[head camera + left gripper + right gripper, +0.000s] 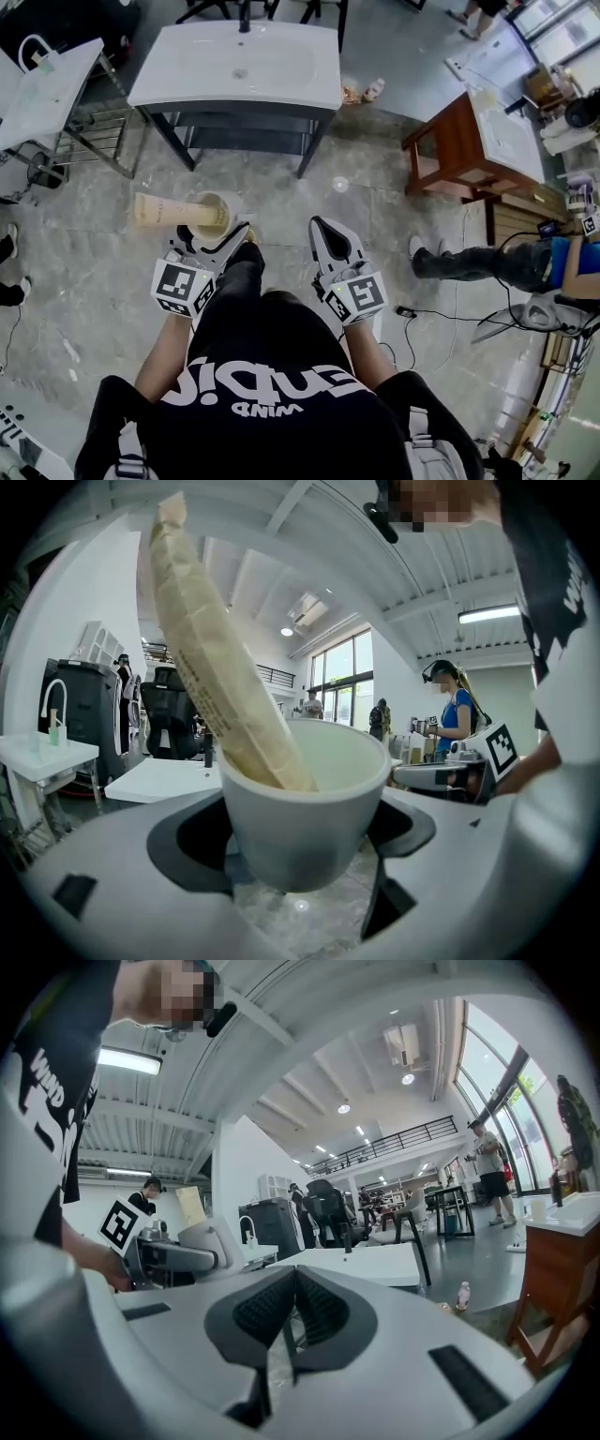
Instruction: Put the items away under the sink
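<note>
White cup (pixel 214 214) (pixel 302 803) held in the left hand-held gripper (pixel 214 236) (pixel 300 855), seen from above by a camera on the head of a person in a black T-shirt (pixel 272 375). The two grey jaws stand apart and press on the cup's lower wall from either side. A long beige packet (pixel 172 210) (pixel 217 653) stands in the cup. Its lower end is inside, and the rest slants out over the rim towards the person's left.

The cup hangs in the air above the grey stone floor (pixel 103 253), just in front of the person's body. It is well apart from the sink (pixel 234 66), which stands ahead at the top of the head view. The sink is a white basin on a dark frame, with a dark shelf (pixel 246 139) under it. Nothing can be made out on that shelf.

The right hand-held gripper (pixel 326 230) (pixel 292 1305) is held beside the left one, at about the same height. Its dark ribbed pads meet in the middle, and nothing is between them.

A small bottle (pixel 373 90) (pixel 463 1296) with a pale cap stands on the floor just beside the sink's right corner. Further right is a wooden cabinet (pixel 450 141) with a white top.
</note>
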The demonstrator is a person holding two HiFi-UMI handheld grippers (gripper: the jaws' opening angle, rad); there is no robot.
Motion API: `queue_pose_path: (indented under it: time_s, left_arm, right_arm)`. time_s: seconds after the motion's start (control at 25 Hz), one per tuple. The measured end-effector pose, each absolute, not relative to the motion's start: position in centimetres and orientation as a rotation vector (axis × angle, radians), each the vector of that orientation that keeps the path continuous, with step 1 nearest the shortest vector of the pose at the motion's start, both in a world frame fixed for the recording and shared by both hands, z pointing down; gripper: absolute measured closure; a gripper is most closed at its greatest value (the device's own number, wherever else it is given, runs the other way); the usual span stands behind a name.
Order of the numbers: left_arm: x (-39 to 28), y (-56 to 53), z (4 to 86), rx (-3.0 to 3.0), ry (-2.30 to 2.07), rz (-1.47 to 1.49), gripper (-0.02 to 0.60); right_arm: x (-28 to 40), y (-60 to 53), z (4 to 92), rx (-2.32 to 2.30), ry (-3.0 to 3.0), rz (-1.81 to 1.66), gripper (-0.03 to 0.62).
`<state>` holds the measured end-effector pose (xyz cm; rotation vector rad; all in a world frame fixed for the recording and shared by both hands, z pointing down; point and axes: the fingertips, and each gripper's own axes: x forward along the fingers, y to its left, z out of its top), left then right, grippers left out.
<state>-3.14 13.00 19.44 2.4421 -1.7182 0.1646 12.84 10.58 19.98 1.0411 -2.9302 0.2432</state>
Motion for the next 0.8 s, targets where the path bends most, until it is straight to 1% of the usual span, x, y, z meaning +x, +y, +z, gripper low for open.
queue_pose_path:
  time_s: [0.36, 0.6, 0.8]
  left_arm:
    - [-6.7, 7.1, 22.7, 2.444, -1.696, 0.183, 0.135]
    - [-6.8, 2.8, 26.6, 2.494, -1.687, 0.191, 0.135]
    - [-7.6, -0.5, 31.8, 2.515, -1.663, 0.175, 0.135]
  right_arm:
    - [9.4, 5.0, 22.6, 1.070, -2.884, 0.268, 0.576]
    - [8.6, 0.4, 27.2, 1.061, -2.879, 0.248, 0.576]
    - [7.2, -3.4, 32.6, 1.073, -2.879, 0.216, 0.576]
